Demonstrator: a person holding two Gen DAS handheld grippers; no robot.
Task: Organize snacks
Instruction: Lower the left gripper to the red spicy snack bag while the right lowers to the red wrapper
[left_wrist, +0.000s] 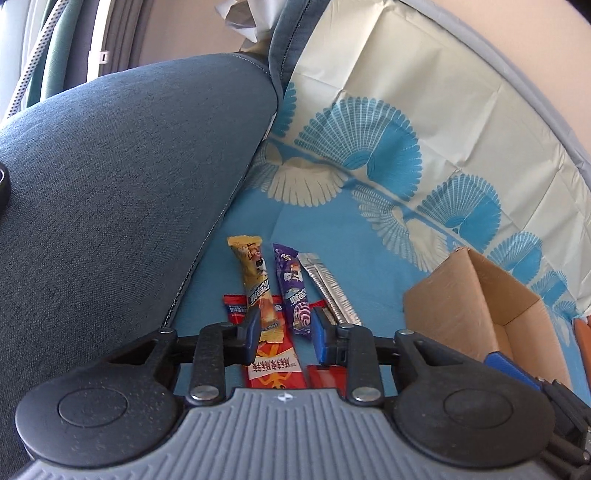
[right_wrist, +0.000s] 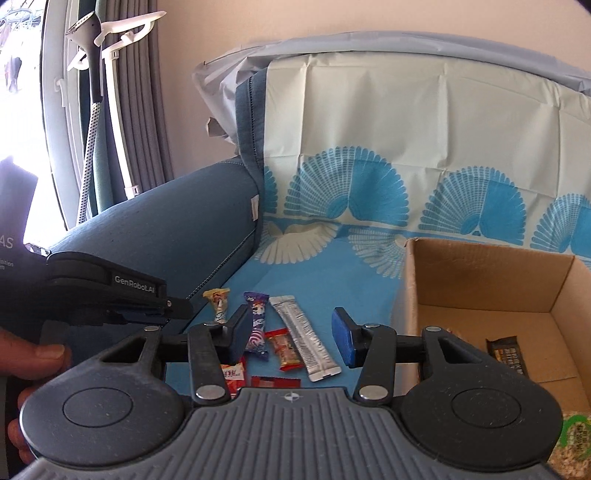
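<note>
Several snack packets lie on the blue patterned cloth: a yellow bar, a purple bar, a silver stick and a red packet. My left gripper hovers over the near ends of the yellow and purple bars, jaws open and pressing nothing. In the right wrist view, my right gripper stands open above the purple bar, a small red candy and the silver stick. The yellow bar lies just outside its left finger.
An open cardboard box stands right of the snacks with a dark bar inside. A blue sofa armrest rises on the left. A hand holds the left gripper. A green-and-white packet shows at the bottom right.
</note>
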